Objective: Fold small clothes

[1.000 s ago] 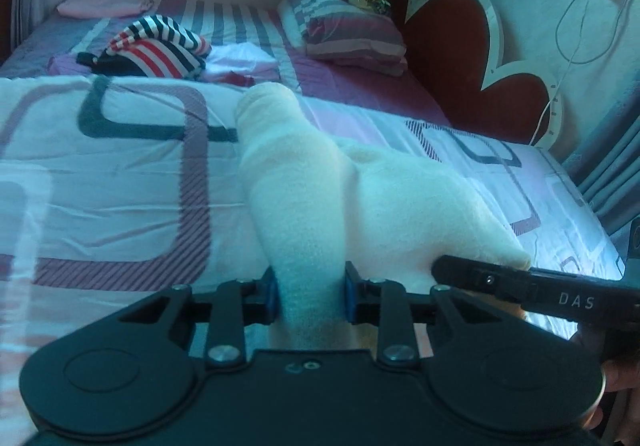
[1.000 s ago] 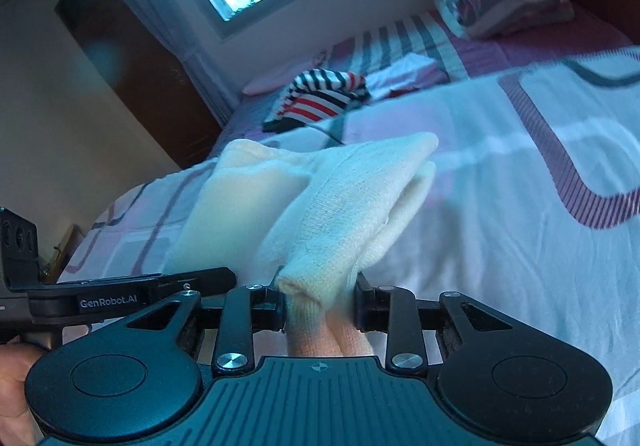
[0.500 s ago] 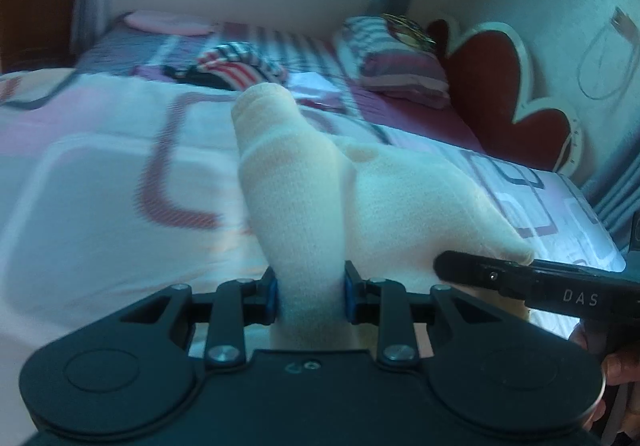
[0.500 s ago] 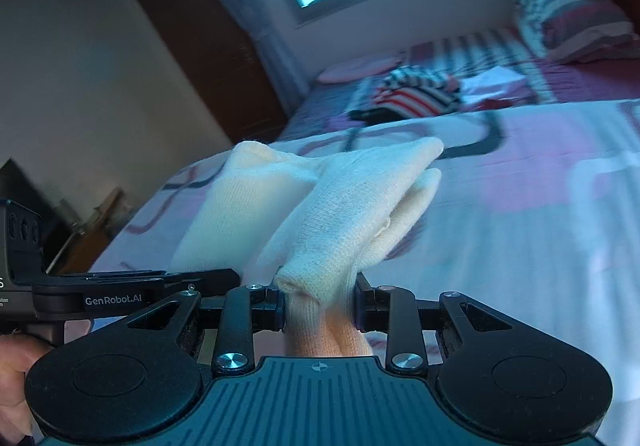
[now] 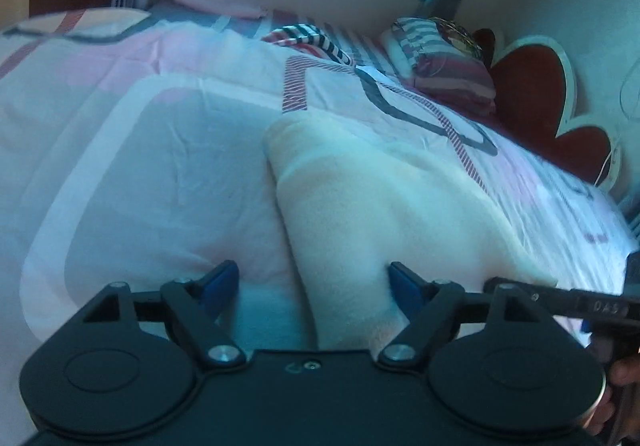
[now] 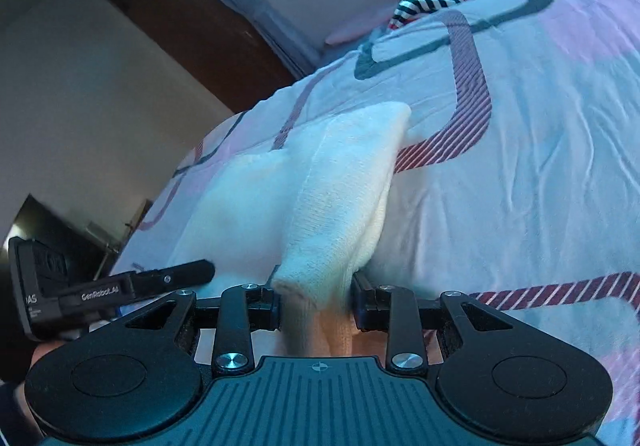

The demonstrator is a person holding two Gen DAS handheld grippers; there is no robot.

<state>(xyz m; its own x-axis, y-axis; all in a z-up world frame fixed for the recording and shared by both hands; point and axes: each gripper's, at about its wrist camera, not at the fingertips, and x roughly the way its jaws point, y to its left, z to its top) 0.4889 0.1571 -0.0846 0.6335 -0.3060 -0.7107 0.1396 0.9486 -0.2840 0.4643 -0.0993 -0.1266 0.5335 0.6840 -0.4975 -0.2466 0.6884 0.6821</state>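
A cream knitted garment (image 5: 380, 197) lies folded on the patterned bedspread (image 5: 160, 149). My left gripper (image 5: 312, 286) is at its near edge. Its jaws are opening and stand wide. The fold lies between them, close to the right blue pad (image 5: 404, 286) and clear of the left one. In the right wrist view, my right gripper (image 6: 316, 302) is shut on the garment's (image 6: 340, 185) other corner, which bunches up between the pads. Each gripper shows in the other's view: the right gripper (image 5: 560, 302) at the garment's right, the left gripper (image 6: 120, 286) at its left.
A red, white and navy striped garment (image 5: 308, 39) and a pink cloth (image 5: 224, 3) lie at the far side of the bed. A striped pillow (image 5: 444, 61) leans by the heart-shaped headboard (image 5: 536, 93). A brown wardrobe (image 6: 180, 17) stands beyond the bed's edge.
The left jaws, shut on the garment's fold before, now stand wide apart. Both grippers have swung across the bed and dropped lower, and the garment has gone from raised to resting on the bedspread.
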